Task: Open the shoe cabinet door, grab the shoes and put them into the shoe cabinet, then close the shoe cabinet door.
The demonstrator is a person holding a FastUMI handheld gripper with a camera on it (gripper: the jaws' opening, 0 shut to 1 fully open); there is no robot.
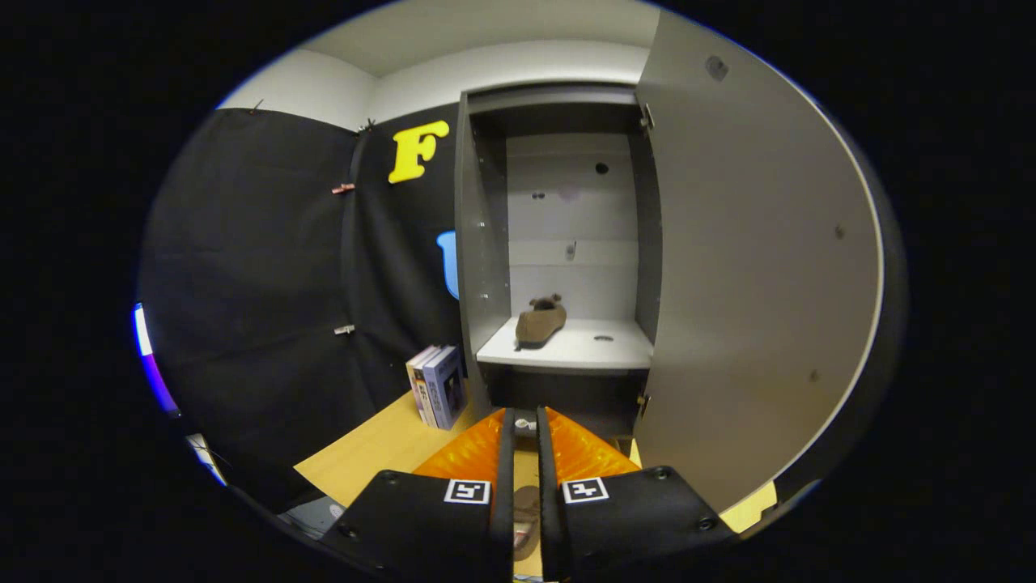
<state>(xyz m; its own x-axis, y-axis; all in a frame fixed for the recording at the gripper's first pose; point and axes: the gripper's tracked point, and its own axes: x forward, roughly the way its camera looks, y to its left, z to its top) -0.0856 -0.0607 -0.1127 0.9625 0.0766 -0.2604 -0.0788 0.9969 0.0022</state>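
The shoe cabinet [483, 243] stands ahead of me with its door [753, 267] swung wide open to the right. One brown shoe [541, 321] lies on the left part of the pale inner shelf [599, 350], well beyond my fingers. My gripper [524, 424] is nearly shut, its fingers parallel with a narrow gap. A second brown shoe [526, 510] shows through that gap, hanging under the fingers, pinched by a thin part at the tips.
A few books [437, 385] stand upright on the yellow wooden floor [380, 449], left of the cabinet's foot. Black cloth walls close off the left side. The open door blocks the right side.
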